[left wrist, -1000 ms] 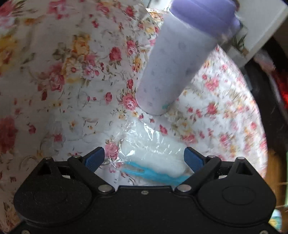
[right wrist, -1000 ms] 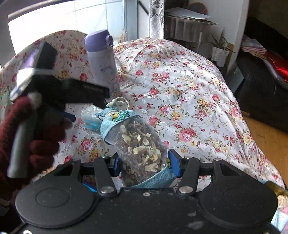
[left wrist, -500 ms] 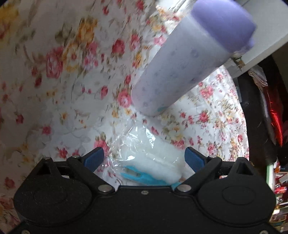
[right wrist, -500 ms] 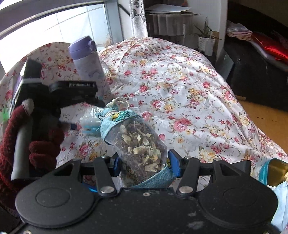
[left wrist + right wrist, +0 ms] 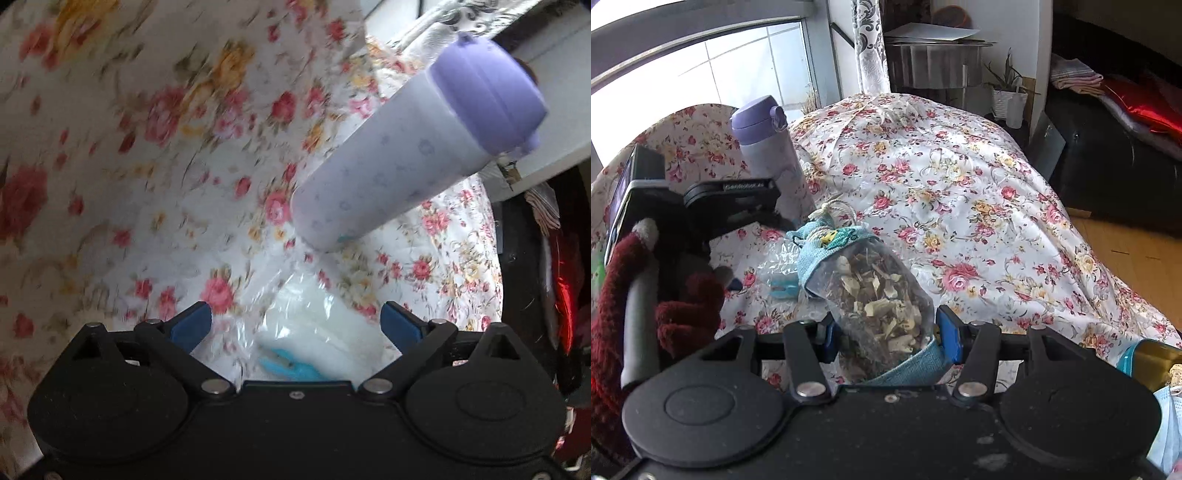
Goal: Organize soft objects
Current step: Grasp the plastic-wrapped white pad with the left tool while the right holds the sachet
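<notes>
Between the right gripper jaws: herb sachet, seemingly clamped.

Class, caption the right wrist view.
Right gripper clamps a clear sachet of dried herbs above a floral cloth.

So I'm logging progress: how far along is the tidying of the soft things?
Nothing looks put away yet. In hand: the right tongs grip the herb sachet. The left tongs stand open over the clear bag of white stuff lying by the purple bottle. Left: picking up that bag and placing both.
</notes>
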Demonstrator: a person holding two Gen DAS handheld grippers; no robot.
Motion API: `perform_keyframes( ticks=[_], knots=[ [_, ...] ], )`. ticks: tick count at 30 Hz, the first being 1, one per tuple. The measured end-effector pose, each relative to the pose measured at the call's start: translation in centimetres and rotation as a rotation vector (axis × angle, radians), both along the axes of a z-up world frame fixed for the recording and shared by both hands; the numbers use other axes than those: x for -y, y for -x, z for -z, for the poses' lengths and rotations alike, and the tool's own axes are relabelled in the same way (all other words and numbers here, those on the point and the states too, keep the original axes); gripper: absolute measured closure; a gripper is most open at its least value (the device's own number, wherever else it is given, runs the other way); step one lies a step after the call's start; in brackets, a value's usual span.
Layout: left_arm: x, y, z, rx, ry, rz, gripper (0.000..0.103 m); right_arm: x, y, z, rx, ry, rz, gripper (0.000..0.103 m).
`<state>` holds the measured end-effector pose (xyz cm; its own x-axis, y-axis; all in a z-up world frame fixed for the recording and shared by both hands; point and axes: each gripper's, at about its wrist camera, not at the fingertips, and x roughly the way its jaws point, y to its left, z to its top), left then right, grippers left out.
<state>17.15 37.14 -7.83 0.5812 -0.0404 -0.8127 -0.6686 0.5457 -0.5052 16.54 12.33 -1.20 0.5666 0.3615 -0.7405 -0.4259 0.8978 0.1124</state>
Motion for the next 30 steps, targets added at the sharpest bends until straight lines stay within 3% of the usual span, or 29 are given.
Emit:
perform_keyframes(
  ticks=[5, 13, 25, 27, 28, 30],
  knots=[
    [1.0, -1.0, 0.9, -0.038, 0.003, 0.038, 0.004, 0.1, -0.3, 0.3, -0.014, -0.002, 0.019, 0.051],
    [0.5, -2.0, 1.0, -0.009, -0.017, 0.067, 0.004, -0.3, -0.6, 0.6, -0.039, -0.009, 0.013, 0.051],
    [3.2, -4.9, 0.8, -0.058, -0.197, 0.244, 0.006, -0.3, -0.6, 0.3, -0.057, 0.005, 0.03, 0.051],
    [3.7, -5.1, 0.7, -0.051, -0.233, 0.274, 0.019, -0.3, -0.4, 0.2, -0.061, 0.008, 0.034, 0.051],
    [3.9, -5.0, 0.5, -0.04, -0.244, 0.292, 0.035, -0.2, -0.3, 0.1, -0.062, 0.008, 0.035, 0.051],
    [3.7, -4.9, 0.3, -0.021, -0.218, 0.303, 0.04, -0.1, 0.0, -0.1, -0.067, 0.003, 0.041, 0.051]
  ],
)
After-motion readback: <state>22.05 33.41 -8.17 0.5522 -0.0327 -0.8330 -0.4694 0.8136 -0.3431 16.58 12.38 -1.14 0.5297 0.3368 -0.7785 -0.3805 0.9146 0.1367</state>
